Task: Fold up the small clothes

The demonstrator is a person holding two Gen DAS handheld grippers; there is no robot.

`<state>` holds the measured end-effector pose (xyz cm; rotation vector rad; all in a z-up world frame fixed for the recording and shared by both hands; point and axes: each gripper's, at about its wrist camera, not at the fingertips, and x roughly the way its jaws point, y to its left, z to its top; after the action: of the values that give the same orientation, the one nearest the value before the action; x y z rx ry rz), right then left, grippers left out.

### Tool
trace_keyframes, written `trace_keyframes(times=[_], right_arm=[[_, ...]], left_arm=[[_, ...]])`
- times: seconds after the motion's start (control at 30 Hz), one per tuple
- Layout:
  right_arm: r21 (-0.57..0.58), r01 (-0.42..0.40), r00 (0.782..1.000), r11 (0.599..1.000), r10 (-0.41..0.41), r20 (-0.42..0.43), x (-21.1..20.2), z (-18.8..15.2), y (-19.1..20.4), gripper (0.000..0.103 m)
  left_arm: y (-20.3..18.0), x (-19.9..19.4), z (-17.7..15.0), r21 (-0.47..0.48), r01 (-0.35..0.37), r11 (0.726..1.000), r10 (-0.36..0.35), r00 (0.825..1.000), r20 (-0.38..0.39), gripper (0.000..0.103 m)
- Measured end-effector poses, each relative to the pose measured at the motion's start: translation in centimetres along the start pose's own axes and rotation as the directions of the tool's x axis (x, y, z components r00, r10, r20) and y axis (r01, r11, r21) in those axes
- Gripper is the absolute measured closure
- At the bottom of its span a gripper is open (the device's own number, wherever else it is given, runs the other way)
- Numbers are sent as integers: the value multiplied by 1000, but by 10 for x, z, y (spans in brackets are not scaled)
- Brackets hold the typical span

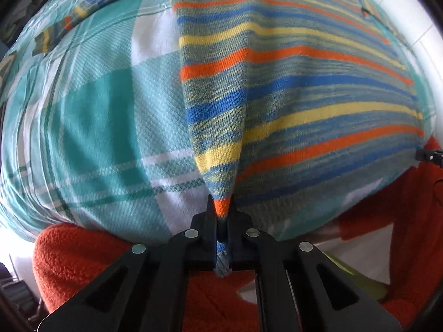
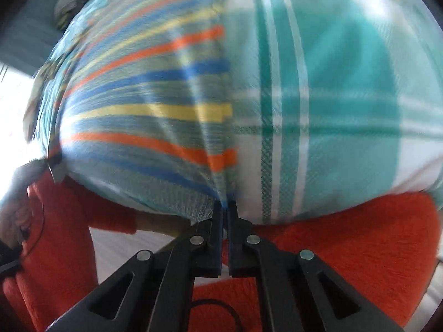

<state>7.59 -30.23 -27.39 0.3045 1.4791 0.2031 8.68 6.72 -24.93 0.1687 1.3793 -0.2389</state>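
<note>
The fold looks barely begun: the striped top (image 1: 290, 88) lies spread on the plaid cloth (image 1: 91, 127), its near hem lifted but not yet carried over. The left claw (image 1: 221, 207) pinches one hem corner and the right claw (image 2: 224, 207) pinches the other. It is a soft knit in orange, blue and yellow stripes, tented into ridges above each claw.

A small knitted garment with orange, blue, yellow and grey-green stripes (image 1: 290, 88) fills the centre and right of the left wrist view. It is spread across the surface, its near corner drawn into a raised, narrow point at lower centre. In the blurred right wrist view it (image 2: 144, 105) fills the left half, seemingly pulled taut toward lower centre.
</note>
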Motion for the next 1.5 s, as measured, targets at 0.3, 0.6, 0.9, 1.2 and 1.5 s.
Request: trace_keyframes(times=[0.3,0.6,0.9,1.2,1.5], right_arm=[[-9,190,945,982,-181,273,-99,-18,10,40],[66,88,785,994,-110,609,-199,7,20,38],[178,-159,646,971,-34,763,-267,45,-63,38],[417,-333,741,846,-38,670,-181,138,-196,38],[500,-344,798,795,-33,601,-122,183,-245,38]], left_arm=[[1,-78,-6,-108,-46,993,69,973,222,31],[10,-185,9,-195,60,979,46,865,499,13],[-24,-164,50,-145,66,987,23,841,540,6],[-15,-77,68,-217,-10,976,106,893,438,6],[-3,-49,68,-246,-58,968,156,903,400,6]])
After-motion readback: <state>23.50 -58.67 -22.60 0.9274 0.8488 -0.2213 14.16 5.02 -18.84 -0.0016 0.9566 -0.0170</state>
